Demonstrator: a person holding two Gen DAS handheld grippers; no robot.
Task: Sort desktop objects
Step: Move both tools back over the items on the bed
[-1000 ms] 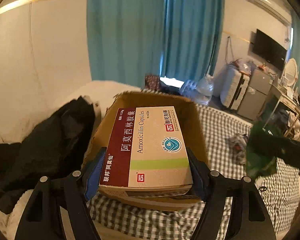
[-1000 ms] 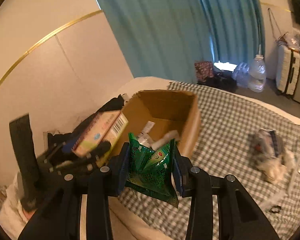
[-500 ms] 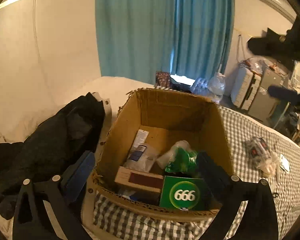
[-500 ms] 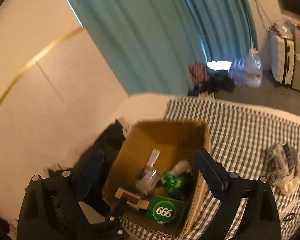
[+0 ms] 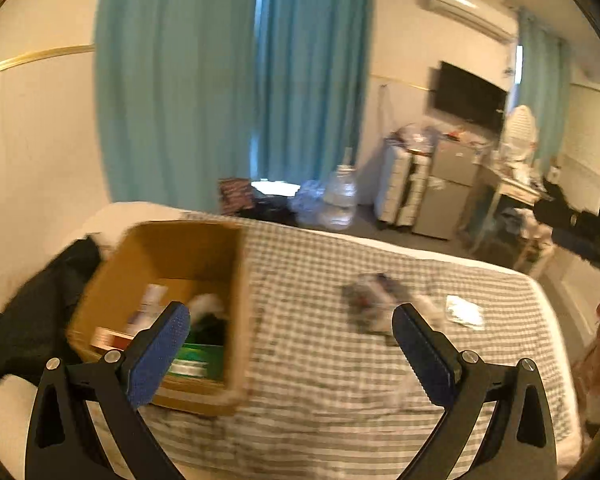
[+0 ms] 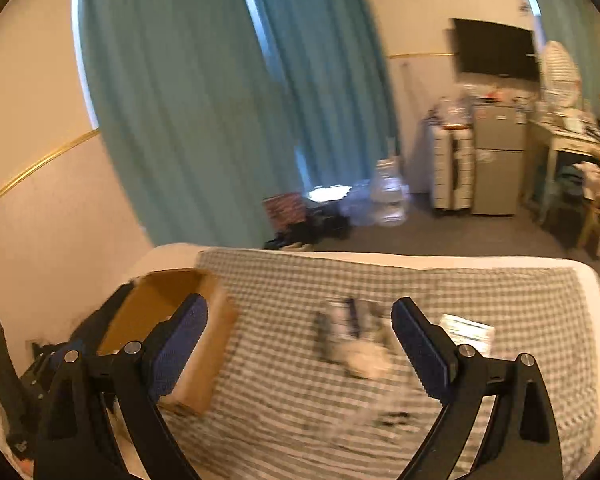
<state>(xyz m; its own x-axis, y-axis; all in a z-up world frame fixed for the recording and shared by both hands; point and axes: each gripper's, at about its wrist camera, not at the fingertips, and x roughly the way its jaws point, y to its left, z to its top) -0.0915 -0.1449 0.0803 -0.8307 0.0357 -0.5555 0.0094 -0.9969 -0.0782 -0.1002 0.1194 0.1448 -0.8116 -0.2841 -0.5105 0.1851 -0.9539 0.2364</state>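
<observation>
- The left hand-held gripper (image 5: 290, 334) is spread wide with nothing between its pads; the right hand-held gripper (image 6: 300, 334) is likewise wide open and empty.
- The cardboard box (image 5: 172, 256), at 9 o'clock on the bed (image 5: 320, 380), already holds several packets and small boxes.
- Left to sort, as I judge it: a blurred bundle (image 6: 352, 332) near 12 o'clock and a white sachet (image 6: 466, 328) at 2 o'clock on the checked cover.

Brown cardboard box (image 5: 180, 252), grey-checked bedspread (image 5: 320, 360), teal curtains (image 5: 188, 80)
</observation>
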